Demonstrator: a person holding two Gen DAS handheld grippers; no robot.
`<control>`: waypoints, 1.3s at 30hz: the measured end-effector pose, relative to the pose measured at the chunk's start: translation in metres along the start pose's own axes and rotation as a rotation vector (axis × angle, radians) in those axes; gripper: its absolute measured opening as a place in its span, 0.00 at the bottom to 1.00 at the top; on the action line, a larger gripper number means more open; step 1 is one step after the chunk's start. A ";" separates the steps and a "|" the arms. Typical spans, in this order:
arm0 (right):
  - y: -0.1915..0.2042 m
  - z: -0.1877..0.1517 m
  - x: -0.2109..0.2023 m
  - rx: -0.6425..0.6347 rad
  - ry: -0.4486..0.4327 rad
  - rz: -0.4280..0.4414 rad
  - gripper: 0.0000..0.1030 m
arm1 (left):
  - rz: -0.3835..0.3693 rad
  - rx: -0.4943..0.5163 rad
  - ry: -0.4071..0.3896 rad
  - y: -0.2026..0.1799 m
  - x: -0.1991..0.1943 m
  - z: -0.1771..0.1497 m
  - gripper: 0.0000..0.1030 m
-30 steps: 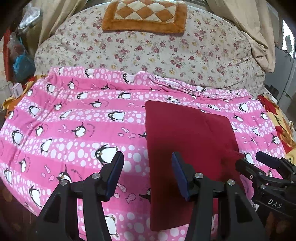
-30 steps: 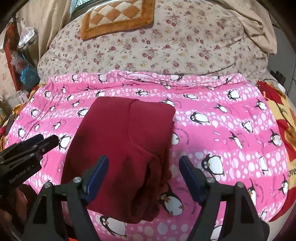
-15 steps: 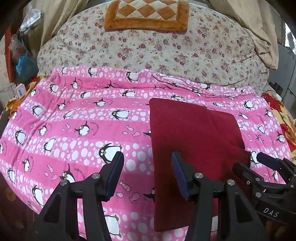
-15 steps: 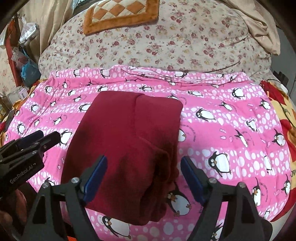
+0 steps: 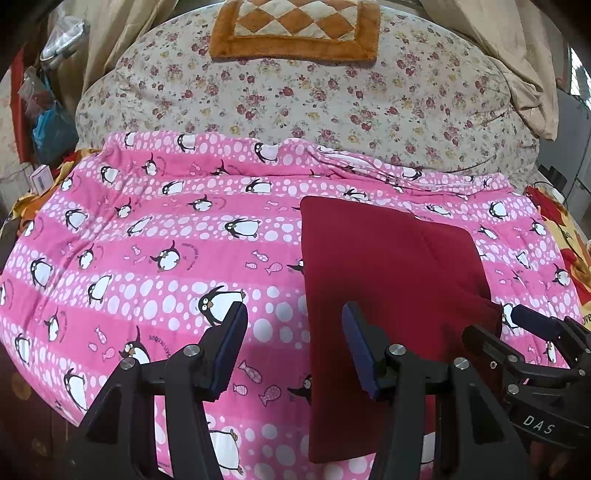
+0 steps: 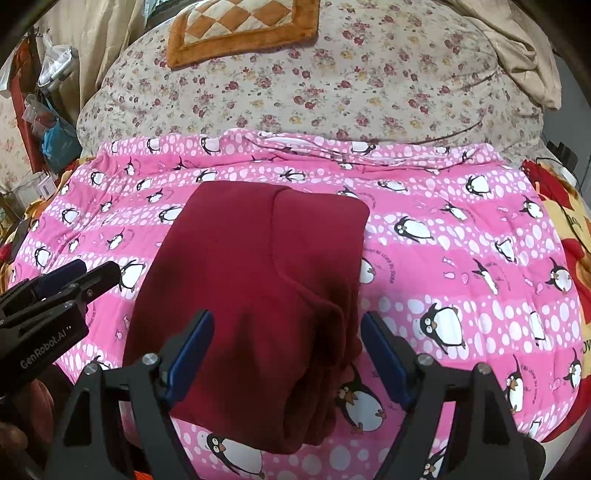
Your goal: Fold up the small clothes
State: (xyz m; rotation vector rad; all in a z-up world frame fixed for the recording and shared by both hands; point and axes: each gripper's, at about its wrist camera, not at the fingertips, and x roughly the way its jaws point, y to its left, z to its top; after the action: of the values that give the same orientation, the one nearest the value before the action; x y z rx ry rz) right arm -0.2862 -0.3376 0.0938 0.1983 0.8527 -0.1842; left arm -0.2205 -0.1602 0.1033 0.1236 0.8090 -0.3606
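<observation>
A dark red folded garment (image 6: 255,306) lies flat on a pink penguin-print blanket (image 5: 155,258), with one thicker layer doubled over along its side toward 3 o'clock in the right wrist view. What kind of garment it is cannot be made out, since no collar, sleeve or leg shows. Its near edge is partly hidden behind the gripper fingers in both views.

The right gripper (image 6: 286,356) hangs over the garment's near end, jaws well apart with nothing pressed between the blue pads; the cloth only shows through the gap. The left gripper (image 5: 295,349) has its jaws apart too, holding nothing, straddling the garment's edge, so that one pad is over red cloth and the other over the blanket.

In the left wrist view the right gripper enters at 4 o'clock, cut off by the frame; in the right wrist view the left gripper enters at 9 o'clock, likewise cut off.

Toward 12 o'clock, a floral quilt (image 5: 314,99) is heaped beyond the blanket, topped by an orange checked cushion (image 5: 295,33) whose far edge is cropped.
</observation>
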 end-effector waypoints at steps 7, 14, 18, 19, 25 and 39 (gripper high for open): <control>0.000 0.000 0.002 0.006 0.005 0.000 0.82 | -0.002 0.001 0.000 0.000 -0.001 0.000 0.32; -0.001 0.000 0.003 0.003 0.008 0.001 0.82 | -0.004 0.004 0.007 -0.002 0.002 0.000 0.32; -0.002 0.000 0.004 0.007 0.009 -0.001 0.82 | -0.006 0.008 0.010 -0.004 0.004 0.000 0.32; -0.003 0.000 0.004 0.009 0.008 -0.002 0.82 | -0.007 0.007 0.010 -0.004 0.004 0.000 0.32; -0.009 0.002 0.009 0.021 0.009 -0.012 0.82 | -0.016 0.015 0.018 -0.010 0.007 0.000 0.32; -0.015 0.003 0.015 0.033 0.025 -0.012 0.82 | -0.029 0.039 0.039 -0.021 0.016 0.000 0.32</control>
State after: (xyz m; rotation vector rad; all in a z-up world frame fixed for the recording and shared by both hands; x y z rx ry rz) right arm -0.2779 -0.3541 0.0833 0.2265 0.8766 -0.2077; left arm -0.2183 -0.1840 0.0923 0.1556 0.8436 -0.4026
